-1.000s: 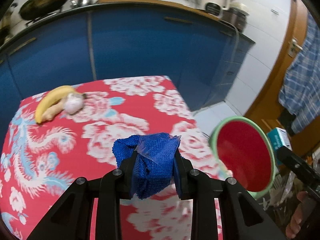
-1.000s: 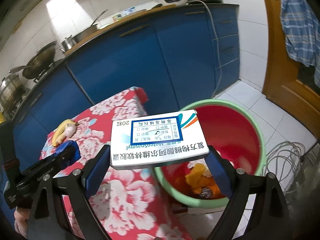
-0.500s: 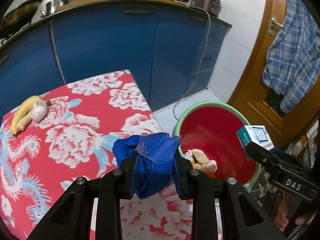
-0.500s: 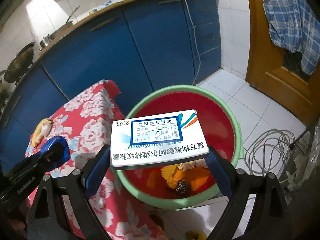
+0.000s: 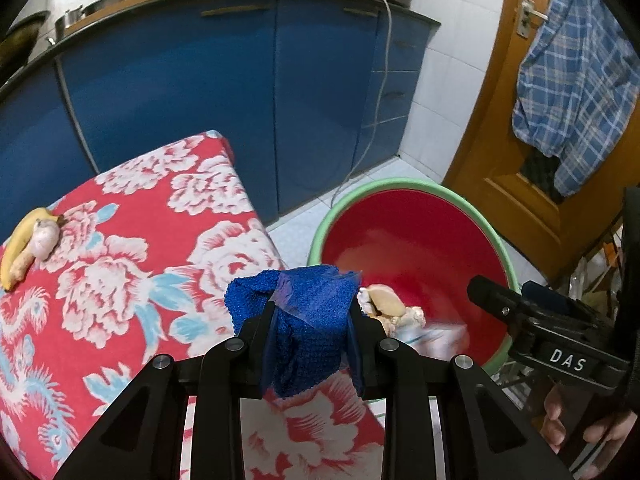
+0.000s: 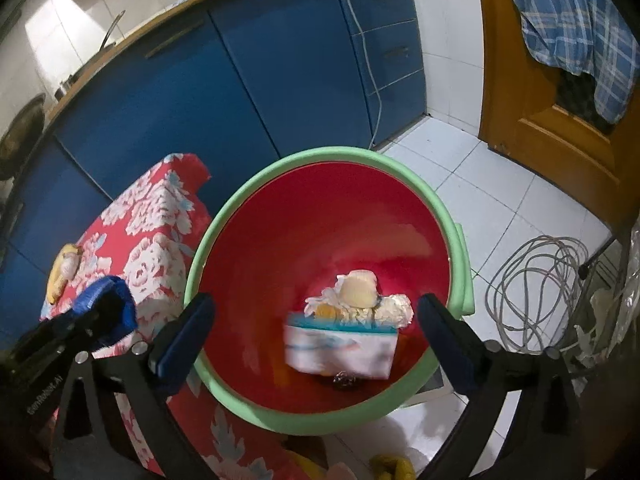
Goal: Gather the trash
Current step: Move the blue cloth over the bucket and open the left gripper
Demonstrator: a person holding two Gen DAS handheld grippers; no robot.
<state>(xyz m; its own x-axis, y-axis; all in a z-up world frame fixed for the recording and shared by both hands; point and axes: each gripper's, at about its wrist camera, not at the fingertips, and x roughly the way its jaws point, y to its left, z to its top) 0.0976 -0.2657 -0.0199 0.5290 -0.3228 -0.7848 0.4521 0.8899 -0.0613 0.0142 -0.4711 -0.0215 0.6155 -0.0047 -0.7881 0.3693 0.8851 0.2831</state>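
My left gripper (image 5: pixel 312 316) is shut on a crumpled blue knitted cloth (image 5: pixel 308 304), held over the edge of the red flowered tablecloth (image 5: pixel 132 280) beside the red basin with a green rim (image 5: pixel 400 188). My right gripper (image 6: pixel 314 316) hangs above the basin (image 6: pixel 320 156), its jaws opening with nothing pressed between them. The white and teal medicine box (image 6: pixel 340 346) is blurred inside the basin, on top of other trash (image 6: pixel 358 292). The left gripper with the cloth (image 6: pixel 106 298) shows at the lower left of the right wrist view.
A banana and a pale root (image 5: pixel 28 240) lie at the table's far left. Blue cabinets (image 5: pixel 200 92) stand behind. A wooden door (image 6: pixel 560 100) with a plaid shirt and coiled cable (image 6: pixel 540 280) are to the right. A hand (image 5: pixel 580 436) holds the right gripper.
The right gripper opened and the medicine box dropped from its jaws into the basin. Both grippers moved toward and lower over the basin; the left still holds the blue cloth.
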